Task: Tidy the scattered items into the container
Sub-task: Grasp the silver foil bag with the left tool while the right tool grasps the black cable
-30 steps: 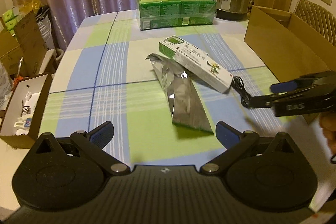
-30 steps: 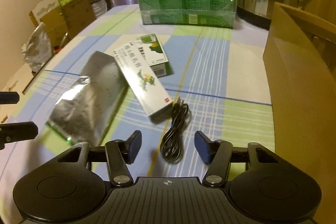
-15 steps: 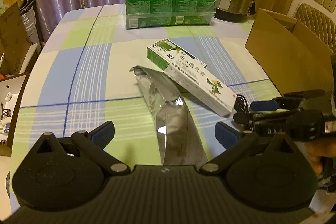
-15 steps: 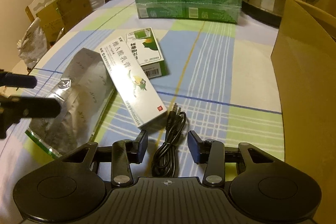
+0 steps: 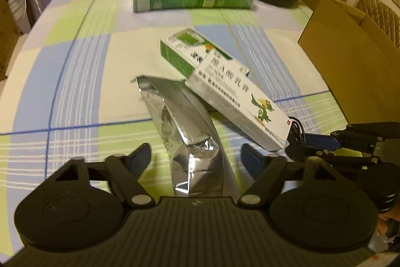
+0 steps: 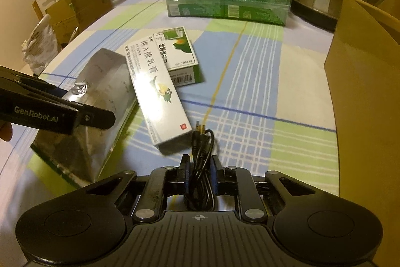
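Left claw (image 5: pixel 196 158) now nearer, closing astride the foil pouch (image 5: pixel 190 131), not yet gripping; right claw (image 6: pixel 199 175) clenched on black cable (image 6: pixel 201 167).

I see black coiled cable (image 6: pixel 201 162) pinched in my right claw (image 6: pixel 199 175); crumpled foil pouch (image 5: pixel 192 139) between left claw's (image 5: pixel 196 158) closing jaws.

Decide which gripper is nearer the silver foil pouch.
Left. The left gripper straddles the foil pouch, jaws closing; the right gripper grips the black cable beside it.
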The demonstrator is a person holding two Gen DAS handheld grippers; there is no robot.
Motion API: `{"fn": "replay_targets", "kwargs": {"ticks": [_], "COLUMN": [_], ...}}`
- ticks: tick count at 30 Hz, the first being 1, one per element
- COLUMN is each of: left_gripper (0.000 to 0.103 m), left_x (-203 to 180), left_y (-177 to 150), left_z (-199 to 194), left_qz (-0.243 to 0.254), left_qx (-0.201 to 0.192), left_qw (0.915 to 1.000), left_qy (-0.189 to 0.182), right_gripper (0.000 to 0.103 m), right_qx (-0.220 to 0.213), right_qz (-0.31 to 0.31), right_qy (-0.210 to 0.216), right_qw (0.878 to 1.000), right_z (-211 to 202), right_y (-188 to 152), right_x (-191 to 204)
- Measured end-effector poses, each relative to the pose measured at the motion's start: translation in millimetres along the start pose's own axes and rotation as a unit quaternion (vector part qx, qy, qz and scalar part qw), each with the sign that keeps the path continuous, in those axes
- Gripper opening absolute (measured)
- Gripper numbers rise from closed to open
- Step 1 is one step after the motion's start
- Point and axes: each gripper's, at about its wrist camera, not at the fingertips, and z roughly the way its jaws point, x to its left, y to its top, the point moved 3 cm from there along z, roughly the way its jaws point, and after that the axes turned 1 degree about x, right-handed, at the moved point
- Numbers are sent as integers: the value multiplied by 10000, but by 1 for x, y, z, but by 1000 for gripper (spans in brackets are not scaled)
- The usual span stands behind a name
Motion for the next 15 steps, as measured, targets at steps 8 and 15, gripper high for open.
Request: {"fn": "replay_targets", "kwargs": {"ticks": [8,15], "left_gripper": [42,38], "left_x": [-19,-62], "left_y": [-28,-78], "left_z": [-20,-62], "left_qz": [243,531], "left_qx": [87,145], "left_qw": [9997,9981], "left_qy": [-32,-286], "right_gripper": [12,12], "right_qx": [45,166], "right_qz": [315,514], "right_qy": [78,4], "right_qw": [9995,9985], "right_z": [-39,-90], "right_y": [-40,-93], "right_x": [4,5]}}
